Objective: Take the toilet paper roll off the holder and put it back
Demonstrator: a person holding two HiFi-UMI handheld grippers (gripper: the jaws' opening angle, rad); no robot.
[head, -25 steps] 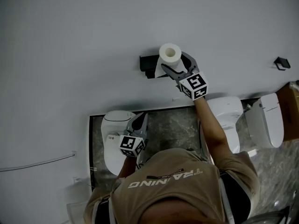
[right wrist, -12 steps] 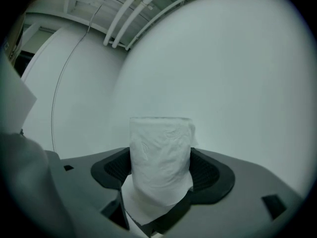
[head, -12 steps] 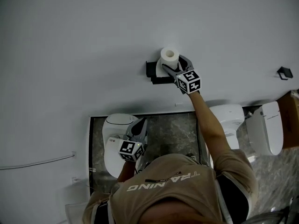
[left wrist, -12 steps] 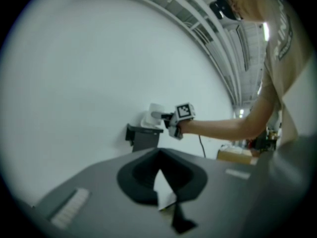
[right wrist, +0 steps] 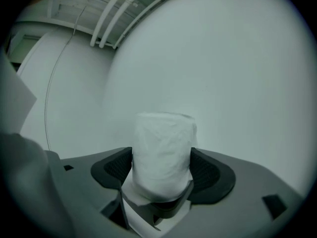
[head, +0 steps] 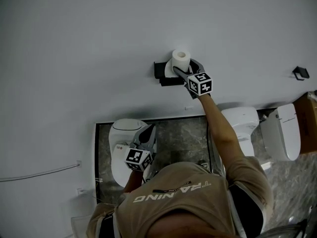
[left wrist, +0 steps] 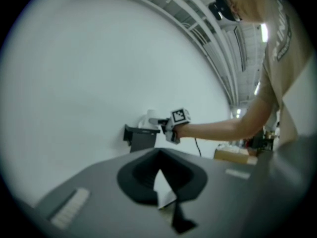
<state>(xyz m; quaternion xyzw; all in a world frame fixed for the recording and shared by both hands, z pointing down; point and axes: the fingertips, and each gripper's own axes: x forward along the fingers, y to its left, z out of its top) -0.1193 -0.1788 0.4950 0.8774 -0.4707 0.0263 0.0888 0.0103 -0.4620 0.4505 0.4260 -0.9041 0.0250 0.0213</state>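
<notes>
Right tongs (head: 182, 66) with toilet paper roll (head: 181, 58) now nearer the holder (head: 162, 74)

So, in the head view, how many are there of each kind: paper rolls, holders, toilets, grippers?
toilet paper roll: 1
holder: 1
toilets: 3
grippers: 2, left gripper, right gripper
Total: 7
</notes>
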